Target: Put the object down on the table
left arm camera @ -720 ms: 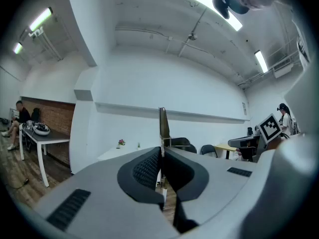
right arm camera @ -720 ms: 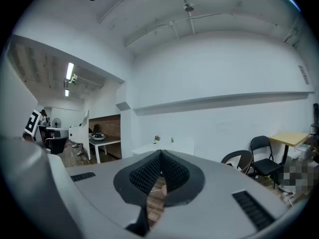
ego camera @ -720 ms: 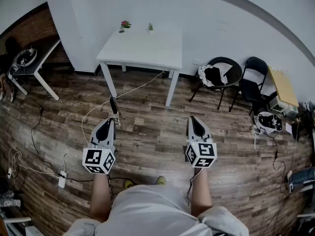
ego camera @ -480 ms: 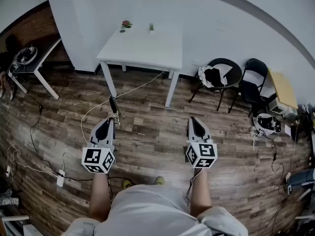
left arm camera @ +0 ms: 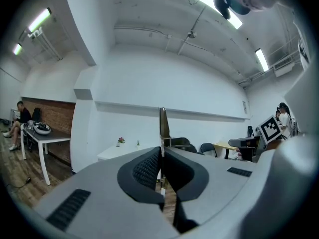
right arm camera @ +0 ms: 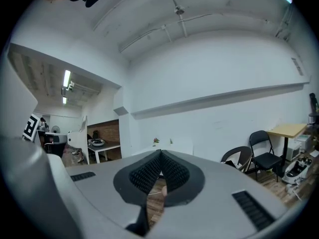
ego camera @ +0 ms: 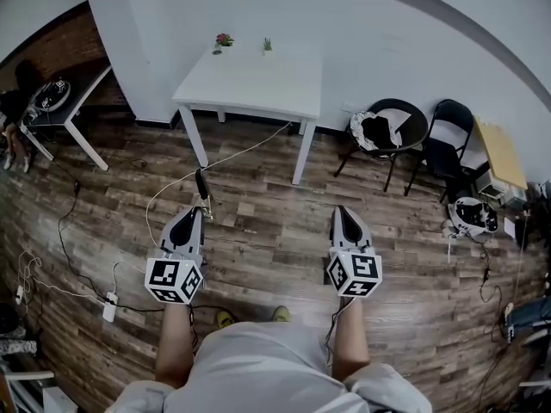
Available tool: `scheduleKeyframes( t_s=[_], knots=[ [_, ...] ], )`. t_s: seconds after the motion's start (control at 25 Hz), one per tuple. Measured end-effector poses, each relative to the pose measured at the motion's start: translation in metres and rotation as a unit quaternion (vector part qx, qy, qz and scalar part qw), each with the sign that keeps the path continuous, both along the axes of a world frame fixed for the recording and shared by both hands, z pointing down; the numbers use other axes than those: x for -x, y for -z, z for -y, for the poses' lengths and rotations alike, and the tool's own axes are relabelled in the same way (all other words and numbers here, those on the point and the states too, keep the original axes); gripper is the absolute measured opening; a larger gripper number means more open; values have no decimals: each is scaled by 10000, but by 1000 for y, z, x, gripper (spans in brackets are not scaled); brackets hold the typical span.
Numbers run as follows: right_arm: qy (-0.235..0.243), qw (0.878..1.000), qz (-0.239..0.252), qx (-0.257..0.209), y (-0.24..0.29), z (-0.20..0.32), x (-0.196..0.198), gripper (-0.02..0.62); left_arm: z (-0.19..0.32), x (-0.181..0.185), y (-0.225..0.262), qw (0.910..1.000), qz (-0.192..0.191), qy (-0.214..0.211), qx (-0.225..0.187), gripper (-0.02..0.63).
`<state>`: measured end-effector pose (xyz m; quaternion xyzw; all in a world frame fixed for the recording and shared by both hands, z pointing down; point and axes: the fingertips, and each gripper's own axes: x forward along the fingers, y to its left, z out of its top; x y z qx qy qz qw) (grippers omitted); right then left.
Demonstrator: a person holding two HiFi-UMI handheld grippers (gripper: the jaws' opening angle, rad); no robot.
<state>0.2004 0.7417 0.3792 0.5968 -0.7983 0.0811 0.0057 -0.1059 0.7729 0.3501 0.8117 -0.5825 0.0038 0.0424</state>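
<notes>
My left gripper [ego camera: 196,214] is shut on a slim dark tool [ego camera: 201,185] that sticks out forward past its tips, black at the far end and paler near the jaws. In the left gripper view the tool [left arm camera: 163,126] rises as a thin dark blade from between the closed pads of the left gripper [left arm camera: 161,151]. My right gripper [ego camera: 342,212] is shut with nothing in it, and its pads meet in the right gripper view [right arm camera: 160,154]. Both are held level over the wooden floor, well short of the white table [ego camera: 250,89].
Two small potted plants [ego camera: 224,40] [ego camera: 267,46] stand at the table's far edge. A white cable [ego camera: 232,157] runs across the floor under it. Black chairs [ego camera: 387,132] [ego camera: 448,140] stand to the right, another table [ego camera: 65,110] to the left. A power strip [ego camera: 109,310] lies at the lower left.
</notes>
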Motion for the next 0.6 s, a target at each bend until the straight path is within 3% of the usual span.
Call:
scheduleKeyframes(
  t_s=[0.6],
  knots=[
    [408, 9989, 184, 128, -29, 14, -74, 8, 2, -89, -6, 9994, 270, 193, 84, 20]
  ],
)
